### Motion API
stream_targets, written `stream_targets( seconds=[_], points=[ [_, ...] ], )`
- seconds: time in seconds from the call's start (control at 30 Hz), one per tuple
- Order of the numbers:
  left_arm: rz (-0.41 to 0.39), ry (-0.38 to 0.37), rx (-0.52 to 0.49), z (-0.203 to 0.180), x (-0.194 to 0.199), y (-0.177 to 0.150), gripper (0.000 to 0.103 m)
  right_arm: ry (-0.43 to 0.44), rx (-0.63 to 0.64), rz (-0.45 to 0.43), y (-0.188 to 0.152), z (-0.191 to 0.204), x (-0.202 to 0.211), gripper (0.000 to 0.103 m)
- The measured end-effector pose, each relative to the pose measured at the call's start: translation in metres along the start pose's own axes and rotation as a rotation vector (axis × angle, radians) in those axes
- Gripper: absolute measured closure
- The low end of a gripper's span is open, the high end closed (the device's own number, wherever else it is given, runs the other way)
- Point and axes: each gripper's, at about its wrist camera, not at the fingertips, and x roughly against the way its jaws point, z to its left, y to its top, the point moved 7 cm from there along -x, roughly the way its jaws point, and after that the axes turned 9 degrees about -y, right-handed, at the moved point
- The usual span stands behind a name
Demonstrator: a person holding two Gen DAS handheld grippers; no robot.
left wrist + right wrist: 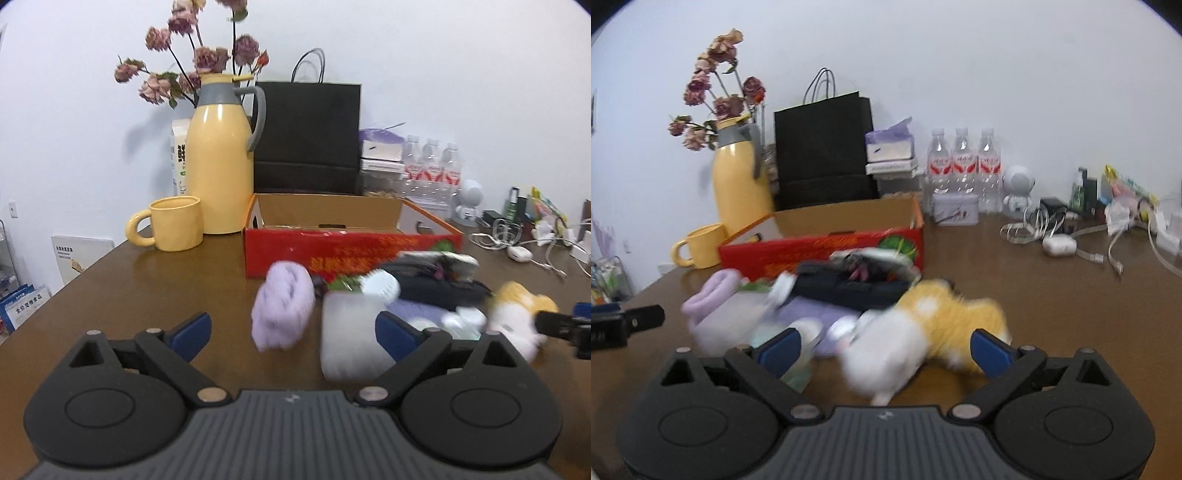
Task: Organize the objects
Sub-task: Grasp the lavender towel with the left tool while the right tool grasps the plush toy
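Observation:
An open red cardboard box (351, 251) (820, 247) stands on the brown table. In front of it lies a blurred pile: a fluffy purple item (284, 306) (713, 295), a translucent white box (347, 332), a black pouch (436, 288) (849, 288) and a yellow and white plush toy (517, 314) (945, 314). My left gripper (293, 334) is open, with the purple item and the white box just ahead between its blue pads, untouched. My right gripper (886, 350) is open around the plush toy, its pads apart from it.
A yellow thermos jug (218, 158) with dried flowers, a yellow mug (177, 221) and a black paper bag (306, 136) stand behind the box. Water bottles (964, 162), a white figurine (1017, 188) and loose cables (1052, 229) fill the back right. The table edge runs along the left.

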Motion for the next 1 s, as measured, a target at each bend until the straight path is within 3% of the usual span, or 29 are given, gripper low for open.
stream_targets(
  seconds=[0.17,0.27,0.37,0.43,0.5,0.53,0.63,0.77,0.8,0.83,0.9,1.0],
  points=[
    [0.037,0.011,0.004,0.019,-0.055,0.017,0.006,-0.013,0.032,0.125,0.007,-0.019,-0.041,0.008],
    [0.082,0.003,0.024,0.027,-0.082,0.016,0.008,-0.007,0.048,0.126,0.007,-0.021,-0.048,0.008],
    [0.127,-0.026,0.040,0.034,-0.099,0.013,0.021,0.004,0.103,0.100,0.012,-0.024,-0.056,0.008],
    [0.171,-0.052,0.082,0.040,-0.106,0.010,0.041,0.019,0.120,0.116,0.012,-0.025,-0.060,0.009],
    [0.196,-0.093,0.136,0.045,-0.110,0.006,0.056,0.103,0.061,0.186,0.011,-0.032,-0.071,0.011],
    [0.192,-0.108,0.133,0.044,-0.107,0.005,0.067,0.123,0.028,0.208,0.010,-0.034,-0.072,0.015],
    [0.171,-0.097,0.071,0.035,-0.092,0.002,0.079,0.130,0.021,0.204,0.008,-0.034,-0.063,0.020],
    [0.168,-0.117,0.078,0.025,-0.063,-0.008,0.081,0.132,0.066,0.209,0.000,-0.027,-0.046,0.029],
    [0.167,-0.116,0.085,0.024,-0.053,-0.012,0.081,0.120,0.076,0.223,-0.004,-0.026,-0.039,0.034],
    [0.165,-0.120,0.099,0.023,-0.044,-0.015,0.081,0.075,0.117,0.255,-0.011,-0.025,-0.028,0.046],
    [0.162,-0.123,0.133,0.021,-0.020,-0.023,0.081,0.043,0.140,0.282,-0.023,-0.023,-0.012,0.051],
    [0.179,-0.130,0.147,0.016,0.007,-0.036,0.081,0.121,0.131,0.308,-0.039,-0.013,0.019,0.055]
  ],
)
